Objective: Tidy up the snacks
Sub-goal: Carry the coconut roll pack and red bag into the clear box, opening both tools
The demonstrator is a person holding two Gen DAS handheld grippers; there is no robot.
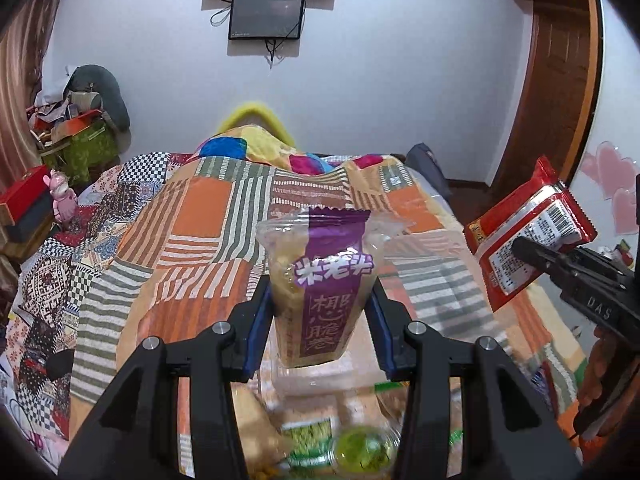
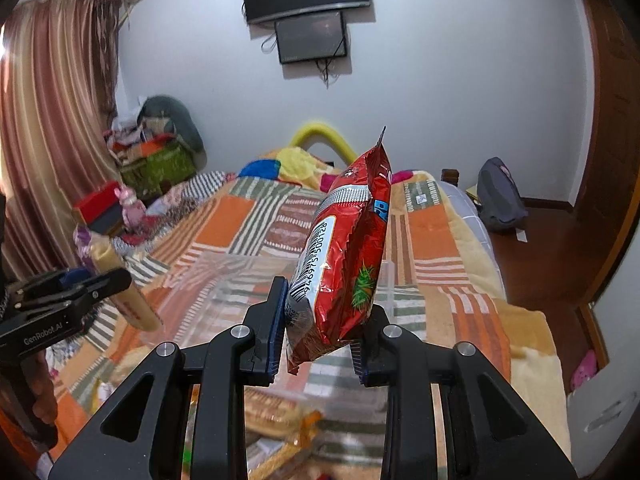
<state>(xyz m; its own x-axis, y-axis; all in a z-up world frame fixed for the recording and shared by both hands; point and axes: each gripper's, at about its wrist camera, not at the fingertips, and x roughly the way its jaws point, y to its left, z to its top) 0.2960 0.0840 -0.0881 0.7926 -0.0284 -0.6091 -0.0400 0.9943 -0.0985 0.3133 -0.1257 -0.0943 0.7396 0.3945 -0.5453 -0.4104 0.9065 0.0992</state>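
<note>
Your left tongs (image 1: 322, 312) are closed on the purple snack packet (image 1: 326, 280), which stands upright in the middle of the left view, raised above the bed (image 1: 192, 232). Your right tongs (image 2: 324, 320) pinch the red snack bag (image 2: 344, 264) at its lower part, so its top leans toward the upper centre of the right view. I think you lift both clear so they can go into the transparent box (image 2: 224, 280), which lies on the bed just behind the red bag. More snacks (image 1: 320, 440) wait, blurred, at the bottom of the left view.
</note>
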